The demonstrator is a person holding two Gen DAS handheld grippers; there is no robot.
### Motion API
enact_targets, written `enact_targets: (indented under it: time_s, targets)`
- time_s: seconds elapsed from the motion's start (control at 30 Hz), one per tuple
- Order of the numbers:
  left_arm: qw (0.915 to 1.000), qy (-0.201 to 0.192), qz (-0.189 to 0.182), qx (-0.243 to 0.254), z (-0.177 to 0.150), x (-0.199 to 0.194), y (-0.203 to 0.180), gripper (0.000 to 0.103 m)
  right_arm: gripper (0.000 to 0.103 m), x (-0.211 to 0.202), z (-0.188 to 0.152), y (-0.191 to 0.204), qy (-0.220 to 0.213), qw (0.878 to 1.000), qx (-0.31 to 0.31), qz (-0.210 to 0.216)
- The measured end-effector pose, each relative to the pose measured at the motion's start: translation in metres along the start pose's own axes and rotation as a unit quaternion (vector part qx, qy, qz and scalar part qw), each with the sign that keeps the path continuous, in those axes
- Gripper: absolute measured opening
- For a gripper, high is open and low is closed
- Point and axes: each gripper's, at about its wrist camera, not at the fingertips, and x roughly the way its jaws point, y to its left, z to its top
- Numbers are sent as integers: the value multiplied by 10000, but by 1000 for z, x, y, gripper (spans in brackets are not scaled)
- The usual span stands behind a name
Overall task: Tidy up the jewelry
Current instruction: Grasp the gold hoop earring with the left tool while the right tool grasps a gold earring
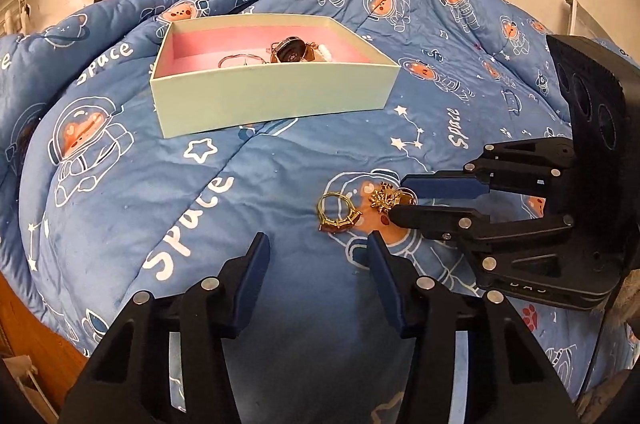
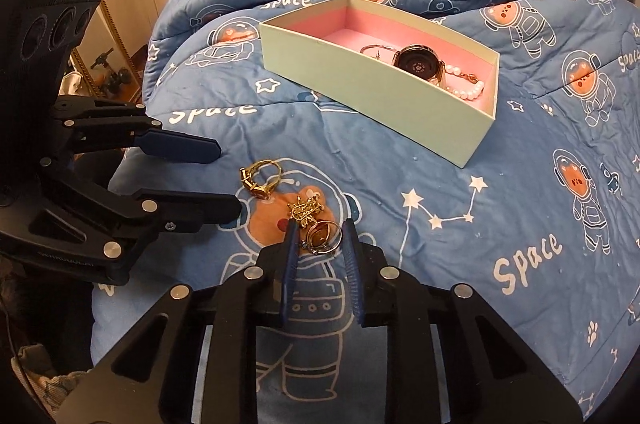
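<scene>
My right gripper has its fingers drawn in to a narrow gap, one on each side of a gold ring with a brownish stone that lies on the blue space-print quilt. I cannot tell whether the pads are pressing the ring or only flanking it. The spiky gold snowflake piece lies just beyond the fingertips, touching or nearly touching that ring. In the left wrist view the same gripper comes in from the right, its tips at the snowflake piece.

My left gripper is spread wide and holds nothing; its fingers hang over bare quilt. A second gold ring with a faceted setting lies just ahead of the right-hand fingertip, apart from it.

Farther back on the quilt sits the pale green box with a pink lining. Inside it are a round dark watch, a thin hoop-like piece beside it, and a pearl bracelet toward the box's end.
</scene>
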Motion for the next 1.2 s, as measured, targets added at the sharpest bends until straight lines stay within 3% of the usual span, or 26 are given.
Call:
enact_targets:
  time_s: [0.47, 0.73, 1.2]
  targets:
    - [9999, -23, -126, 58, 8, 9, -9, 41, 23, -18, -5, -14, -122, 9976, 683, 22]
    - [9999, 14, -19, 108, 12, 16, -12, 23, 23, -20, -9, -16, -105, 9961, 877, 1]
    - [9999, -68, -109, -44, 14, 7, -8, 23, 23, -20, -5, -21, -102, 9928, 1191, 114]
